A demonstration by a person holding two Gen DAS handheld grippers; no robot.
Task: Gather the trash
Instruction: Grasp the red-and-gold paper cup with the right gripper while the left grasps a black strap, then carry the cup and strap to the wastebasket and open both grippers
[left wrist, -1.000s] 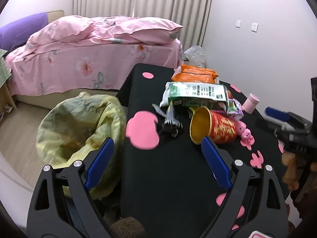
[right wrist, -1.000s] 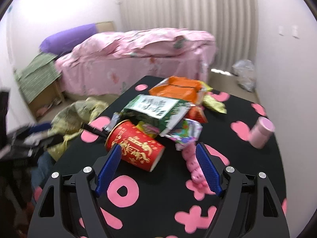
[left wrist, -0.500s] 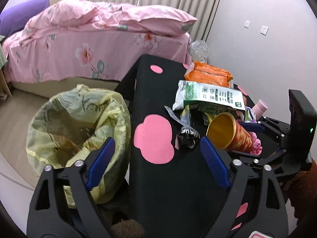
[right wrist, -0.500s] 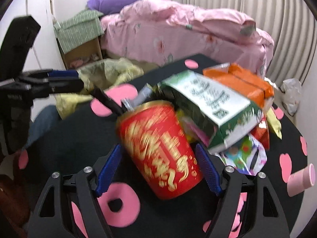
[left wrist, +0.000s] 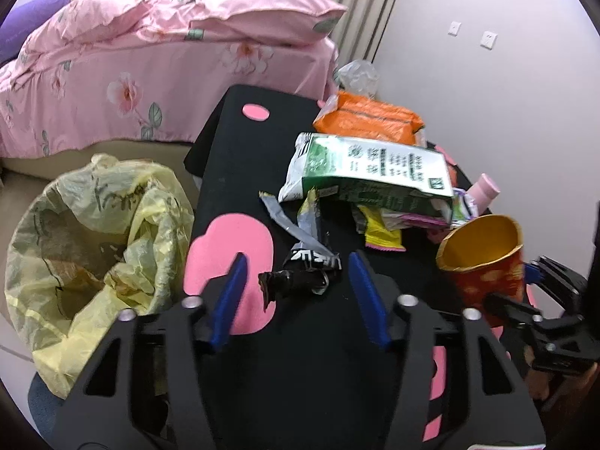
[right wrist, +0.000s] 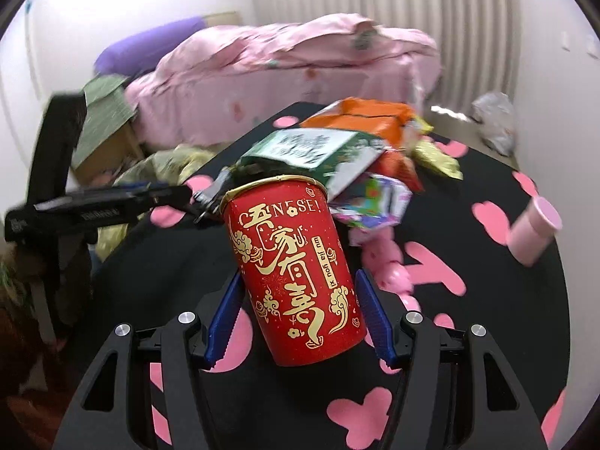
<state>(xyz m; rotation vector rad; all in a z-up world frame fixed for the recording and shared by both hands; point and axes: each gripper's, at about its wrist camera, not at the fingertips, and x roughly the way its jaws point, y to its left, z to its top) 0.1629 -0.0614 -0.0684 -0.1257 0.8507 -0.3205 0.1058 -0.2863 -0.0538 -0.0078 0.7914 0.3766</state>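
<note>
My right gripper (right wrist: 298, 292) is shut on a red paper cup (right wrist: 296, 277) with gold lettering and holds it upright, lifted off the black table (right wrist: 468, 337). The cup also shows in the left wrist view (left wrist: 483, 258). My left gripper (left wrist: 296, 273) is open, its blue pads either side of a crumpled black wrapper (left wrist: 296, 277) lying on the table. A yellow trash bag (left wrist: 93, 247) stands open left of the table. A pile of trash lies further back: a green and white bag (left wrist: 371, 172), an orange bag (left wrist: 367, 120), a yellow wrapper (left wrist: 382, 232).
A pink cup (right wrist: 536, 228) lies on its side at the right of the table. A pink pig toy (right wrist: 393, 270) sits behind the red cup. A pink bed (left wrist: 168, 60) stands beyond the table. The wall (left wrist: 487, 93) is at the right.
My right gripper has closed on the red cup and raised it upright. My left gripper has moved forward over the black wrapper and its jaws have narrowed.
</note>
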